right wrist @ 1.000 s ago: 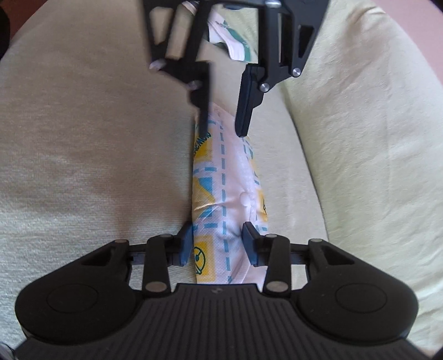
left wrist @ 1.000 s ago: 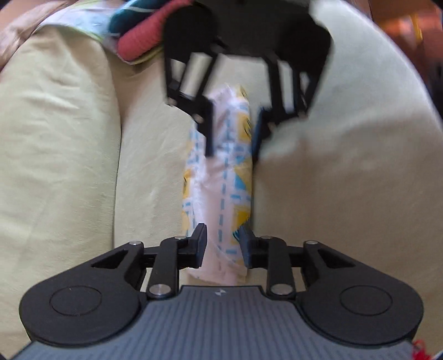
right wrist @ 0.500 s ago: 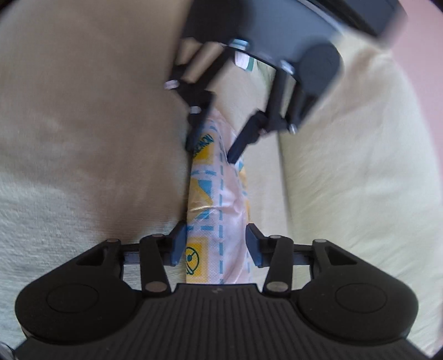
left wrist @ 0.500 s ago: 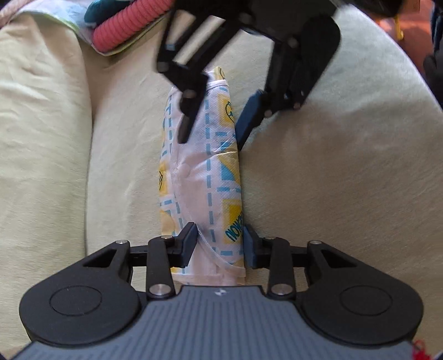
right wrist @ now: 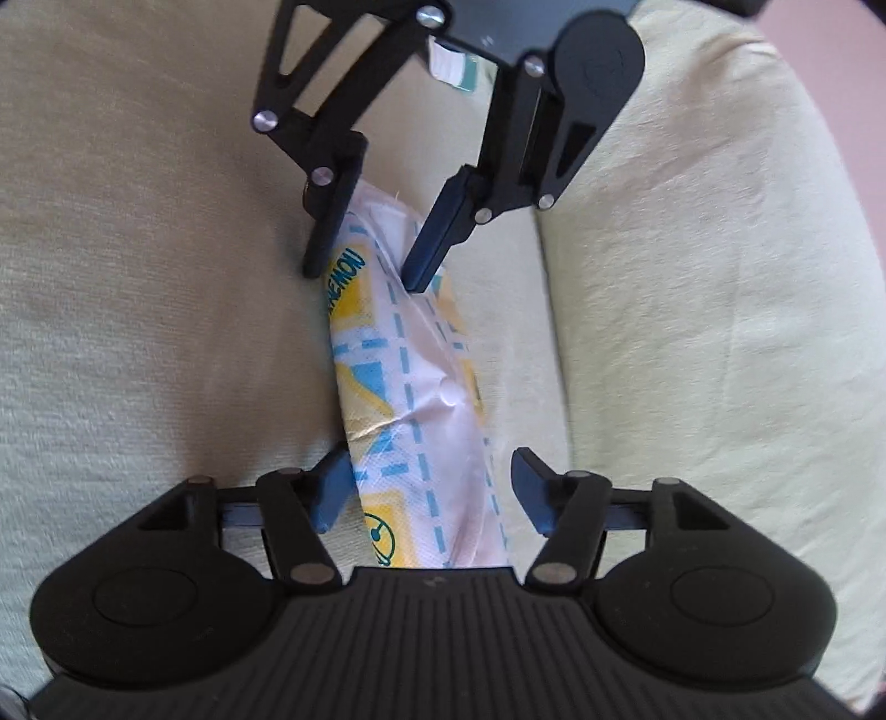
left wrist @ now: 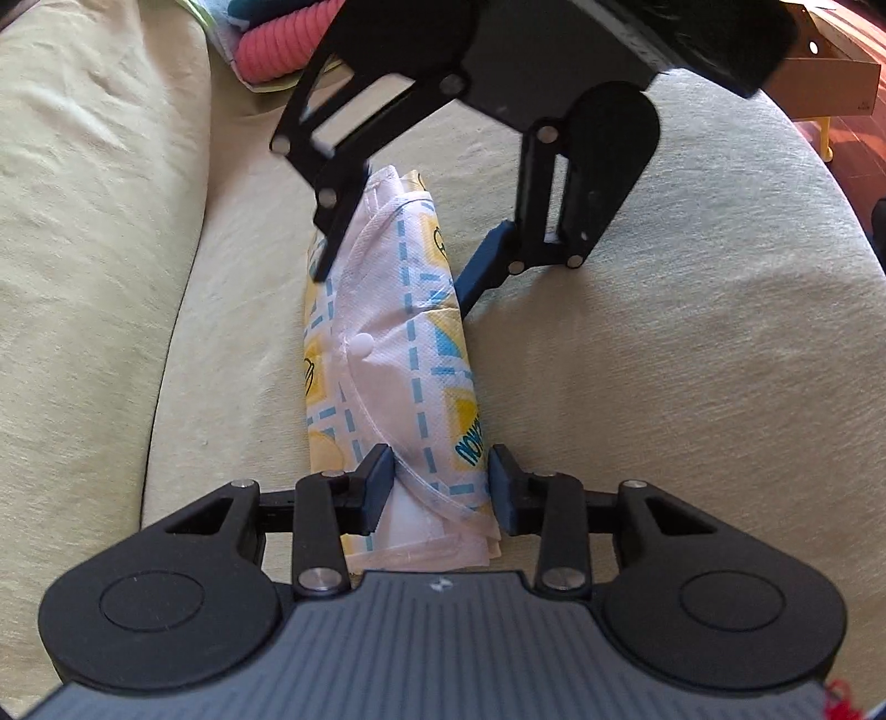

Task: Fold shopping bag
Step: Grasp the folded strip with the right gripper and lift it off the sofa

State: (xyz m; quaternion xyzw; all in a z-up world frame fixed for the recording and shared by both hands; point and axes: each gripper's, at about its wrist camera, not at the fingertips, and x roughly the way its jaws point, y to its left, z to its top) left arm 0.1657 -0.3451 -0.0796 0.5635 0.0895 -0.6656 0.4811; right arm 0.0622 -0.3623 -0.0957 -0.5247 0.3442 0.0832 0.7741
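The near end of the folded shopping bag slips under the left gripper body at the bottom of the left wrist view, and its far end is partly covered by the right gripper reaching in from the top, so neither end shows whole. The bag lies as a long narrow roll on a pale yellow-green sofa cushion, running up the middle of both frames beside the seam with the next cushion. It is white non-woven fabric with dashed blue lines, yellow squares, blue triangles and a white snap button. Blue letters on a yellow patch read only in part, something like "NOW" or "EMON". The left jaws sit half open, their pads pressing the roll's sides. The right jaws have just been opening; the bag lies between them, one pad clear of it. A pink ribbed thing at upper left is cut off.
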